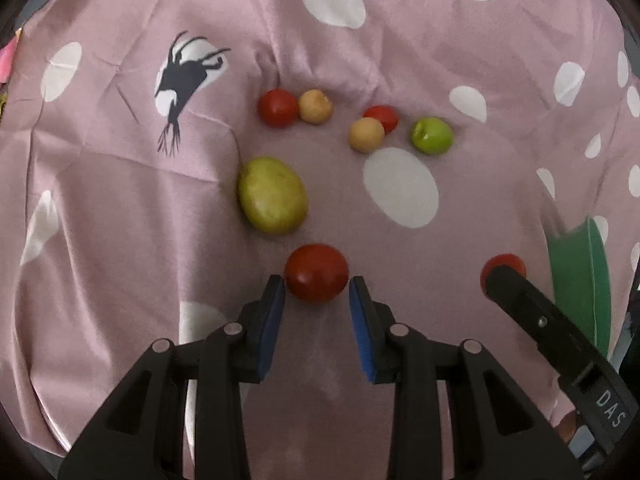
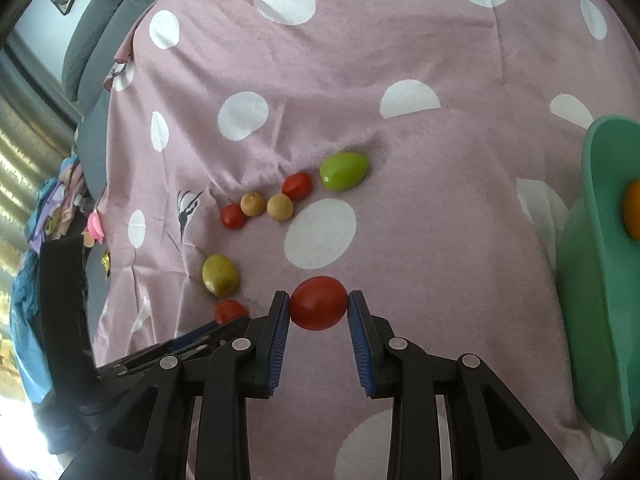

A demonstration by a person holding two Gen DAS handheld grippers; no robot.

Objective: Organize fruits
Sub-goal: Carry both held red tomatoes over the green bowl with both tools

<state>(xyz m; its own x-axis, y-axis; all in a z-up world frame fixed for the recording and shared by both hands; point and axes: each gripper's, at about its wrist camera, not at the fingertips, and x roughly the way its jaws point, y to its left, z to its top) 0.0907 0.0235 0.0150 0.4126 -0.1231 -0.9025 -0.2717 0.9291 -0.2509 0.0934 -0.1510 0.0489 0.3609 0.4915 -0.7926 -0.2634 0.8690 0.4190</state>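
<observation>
My left gripper (image 1: 317, 285) has a red tomato (image 1: 316, 273) between its blue fingertips, both pads touching it on the pink cloth. My right gripper (image 2: 318, 304) is shut on another red tomato (image 2: 318, 303), also seen in the left wrist view (image 1: 505, 267). A yellow-green mango (image 1: 273, 195) lies just beyond the left gripper. Farther off lie two red tomatoes (image 1: 277, 107) (image 1: 382, 117), two tan round fruits (image 1: 316, 106) (image 1: 366, 135) and a green fruit (image 1: 432, 135). A green bowl (image 2: 600, 240) at the right holds an orange fruit (image 2: 633, 210).
The pink polka-dot cloth (image 1: 400, 40) covers the whole surface, with folds near the far fruits. The right gripper's black arm (image 1: 560, 340) crosses the lower right of the left wrist view. Clutter and grey cushions (image 2: 100, 40) lie past the cloth's left edge.
</observation>
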